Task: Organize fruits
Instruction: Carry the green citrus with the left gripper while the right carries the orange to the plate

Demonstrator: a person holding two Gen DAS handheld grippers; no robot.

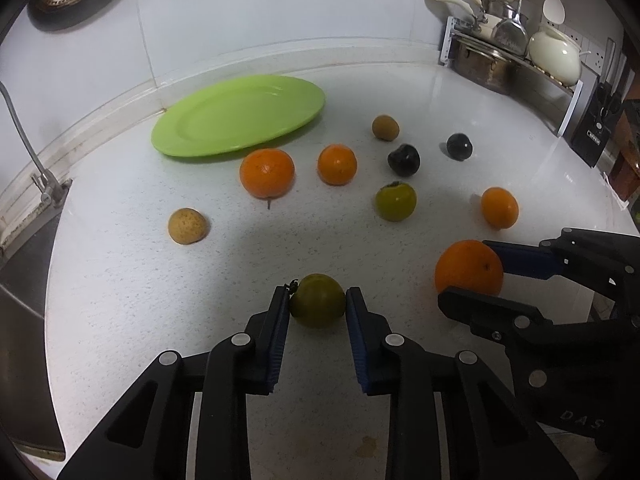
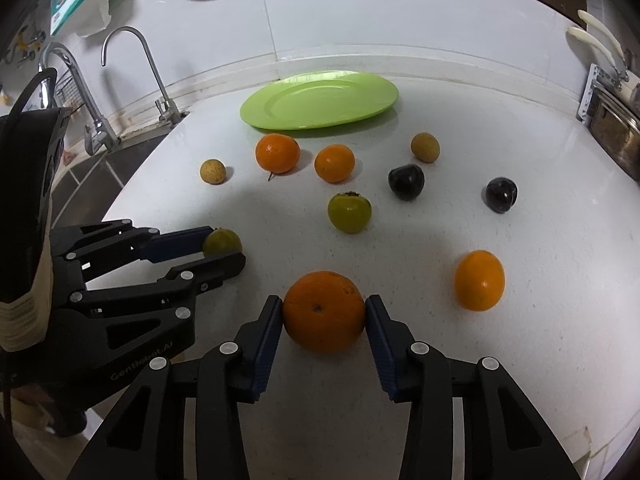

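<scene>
Left wrist view: left gripper (image 1: pixel 317 300) clenched on small green round fruit (image 1: pixel 317 300) sitting on white speckled countertop (image 1: pixel 120 280). Right gripper (image 2: pixel 324 312) grasps big orange (image 2: pixel 324 312). Flat lime-green plastic plate (image 1: pixel 200 136) lies ahead, slightly leftward; left gripper nearer.

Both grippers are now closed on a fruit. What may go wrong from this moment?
The green fruit sits only at the left gripper fingertips and may slip out when lifted. The round orange could roll from the right gripper. The plate lies beyond other fruits, which may get knocked.
</scene>
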